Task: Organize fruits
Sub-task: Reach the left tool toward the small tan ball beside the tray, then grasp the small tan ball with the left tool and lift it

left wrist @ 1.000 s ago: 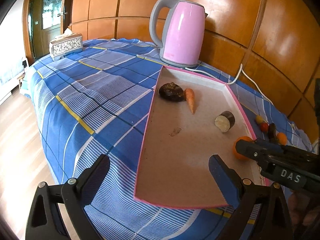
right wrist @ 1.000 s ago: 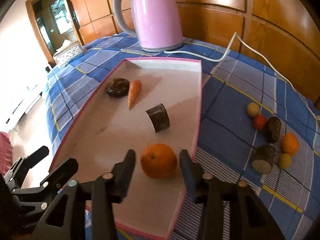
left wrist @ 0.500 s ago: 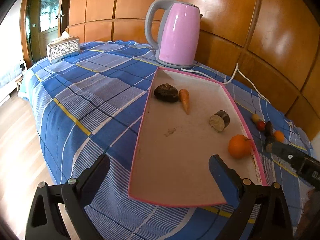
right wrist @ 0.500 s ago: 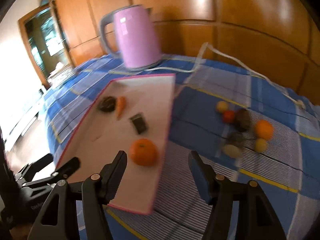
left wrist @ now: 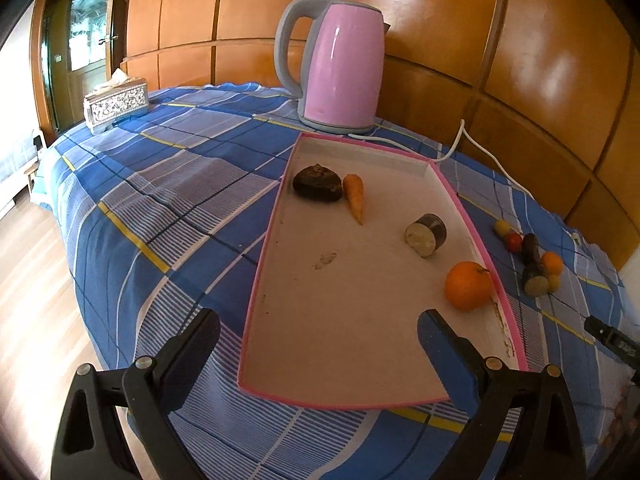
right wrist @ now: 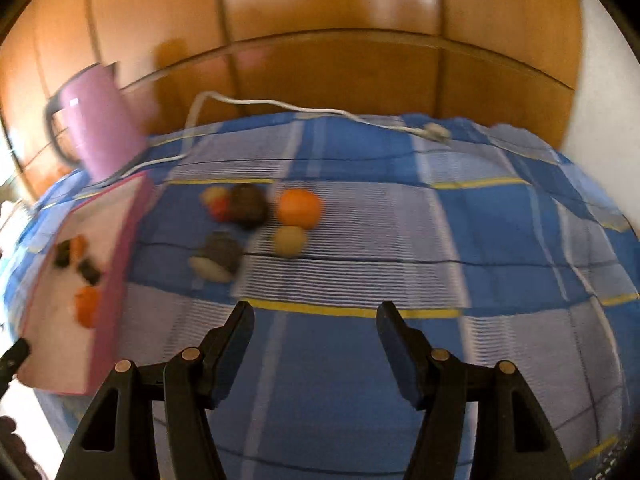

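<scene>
- Left wrist view: the left hand-held gripper [left wrist: 318, 344] hangs low over the near end of the tray [left wrist: 269, 240], its jaws spread wide with nothing between them.
- The pink-rimmed tray lies on the blue checked cloth [left wrist: 168, 184] that covers the worktop. Four things rest in it: an orange [left wrist: 468, 285] close to the right rim, a cut dark-skinned piece [left wrist: 425, 235] showing its pale face, a carrot [left wrist: 355, 197] and a dark lump [left wrist: 318, 183] that touches the carrot's thick end.
- Behind the tray stands a pink kettle [left wrist: 340, 66], its white cord [left wrist: 486, 160] trailing off to the right. A patterned tissue box [left wrist: 115, 104] sits at the far left edge of the cloth.
- To the right of the tray, on the cloth, a small cluster of fruit [left wrist: 532, 258] lies bunched together. The tip of the right hand-held gripper [left wrist: 610, 338] shows at the right edge.
- Right wrist view, blurred: the right hand-held gripper [right wrist: 316, 336] is held wide apart and grips nothing, above bare cloth.
- Ahead of it lies the cluster: a second orange [right wrist: 299, 207], a pale round fruit [right wrist: 289, 241] just below it, a dark fruit [right wrist: 247, 204], a cut dark piece [right wrist: 218, 258] and small red and yellow fruits I cannot tell apart.
- The tray and the kettle sit off to the left.
</scene>
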`<state>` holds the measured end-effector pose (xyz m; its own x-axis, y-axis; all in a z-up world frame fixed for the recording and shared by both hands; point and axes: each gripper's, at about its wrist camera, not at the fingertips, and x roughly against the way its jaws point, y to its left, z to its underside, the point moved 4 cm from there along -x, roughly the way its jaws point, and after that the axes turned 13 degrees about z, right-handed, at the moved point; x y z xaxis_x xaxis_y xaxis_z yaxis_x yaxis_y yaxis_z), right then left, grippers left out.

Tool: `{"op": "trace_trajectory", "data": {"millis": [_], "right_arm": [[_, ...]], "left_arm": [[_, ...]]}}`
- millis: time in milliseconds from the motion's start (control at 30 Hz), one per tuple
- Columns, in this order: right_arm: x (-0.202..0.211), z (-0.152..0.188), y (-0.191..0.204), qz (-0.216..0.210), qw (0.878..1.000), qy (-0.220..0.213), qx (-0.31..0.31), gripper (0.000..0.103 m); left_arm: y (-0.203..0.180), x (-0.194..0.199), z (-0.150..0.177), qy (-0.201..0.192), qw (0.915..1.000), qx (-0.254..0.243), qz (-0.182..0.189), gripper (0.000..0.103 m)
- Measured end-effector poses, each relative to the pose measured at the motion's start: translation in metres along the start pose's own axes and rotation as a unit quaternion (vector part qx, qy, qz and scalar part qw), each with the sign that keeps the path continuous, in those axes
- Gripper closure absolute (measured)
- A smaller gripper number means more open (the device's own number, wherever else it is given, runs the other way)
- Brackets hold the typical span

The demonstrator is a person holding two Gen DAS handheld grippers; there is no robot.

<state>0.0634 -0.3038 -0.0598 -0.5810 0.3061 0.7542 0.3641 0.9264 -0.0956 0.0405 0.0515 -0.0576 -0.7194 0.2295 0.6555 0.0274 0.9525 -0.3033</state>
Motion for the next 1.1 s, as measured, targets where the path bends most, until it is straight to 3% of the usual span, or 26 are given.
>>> {"op": "trace_trajectory", "data": {"millis": [267, 533, 733, 867, 1033, 1100], "right_arm": [[-0.019, 0.006, -0.054, 0.063, 0.997, 0.009, -0.051, 0.039], [-0.033, 0.017, -0.086, 0.105, 0.991, 0.019, -0.076, 0.039], [-0.041, 0.022, -0.090, 0.116, 0.990, 0.019, -0.073, 0.036], [-0.044, 0.023, -0.090, 0.118, 0.990, 0.014, -0.074, 0.029], [-0.044, 0.024, -0.090, 0.116, 0.990, 0.006, -0.075, 0.027], [-0.045, 0.024, -0.090, 0.115, 0.991, 0.005, -0.074, 0.025]], "left_arm": [[-0.017, 0.005, -0.006, -0.003, 0.9994, -0.026, 0.021, 0.003], [-0.046, 0.004, -0.025, 0.009, 0.9958, -0.053, 0.074, 0.003], [-0.081, -0.015, -0.046, 0.049, 0.9887, -0.079, 0.117, 0.005], [-0.104, -0.032, -0.066, 0.069, 0.9819, -0.083, 0.156, 0.008], [-0.127, -0.063, -0.092, 0.105, 0.9754, -0.076, 0.178, 0.009], [-0.135, -0.079, -0.099, 0.128, 0.9717, -0.081, 0.181, 0.020]]}}
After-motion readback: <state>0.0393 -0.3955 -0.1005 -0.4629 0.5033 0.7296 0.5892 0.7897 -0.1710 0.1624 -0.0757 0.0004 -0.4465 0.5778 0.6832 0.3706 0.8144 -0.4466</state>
